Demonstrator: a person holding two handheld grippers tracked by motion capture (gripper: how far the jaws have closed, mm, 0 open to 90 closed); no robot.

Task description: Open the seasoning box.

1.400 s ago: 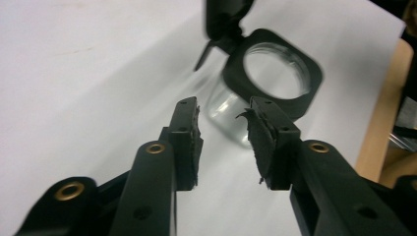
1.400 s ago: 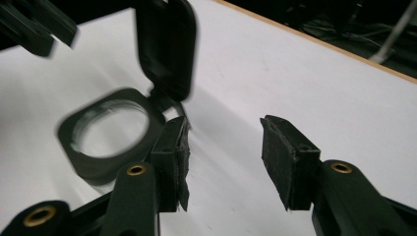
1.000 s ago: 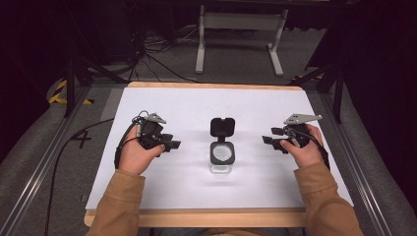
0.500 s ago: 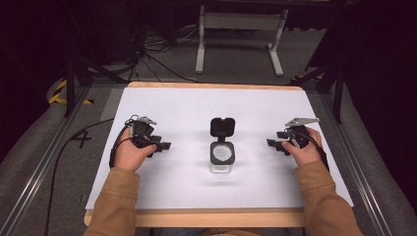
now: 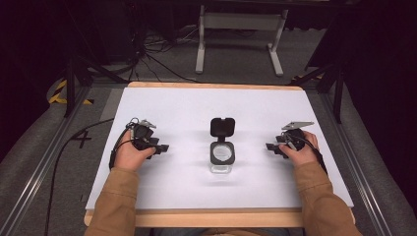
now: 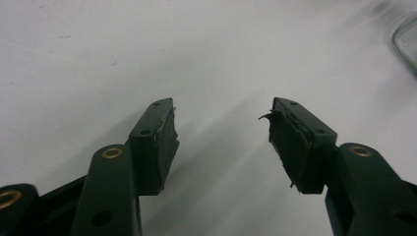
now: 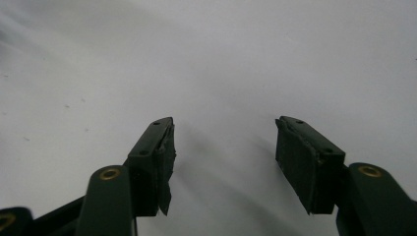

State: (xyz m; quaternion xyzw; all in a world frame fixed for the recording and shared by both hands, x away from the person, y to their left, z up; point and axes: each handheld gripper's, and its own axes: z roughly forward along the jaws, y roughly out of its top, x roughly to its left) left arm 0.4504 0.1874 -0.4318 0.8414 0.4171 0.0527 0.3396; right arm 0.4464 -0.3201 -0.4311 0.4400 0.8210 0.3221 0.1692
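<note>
We worked in a recording lab: a white-topped table [image 5: 196, 108] on rails, loose cables [image 5: 147, 46] on grey carpet, dark surroundings.

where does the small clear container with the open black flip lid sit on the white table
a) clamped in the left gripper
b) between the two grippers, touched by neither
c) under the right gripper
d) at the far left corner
b: the small clear container with the open black flip lid stands mid-table, apart from the left gripper and the right gripper, both open with nothing between them.
</note>
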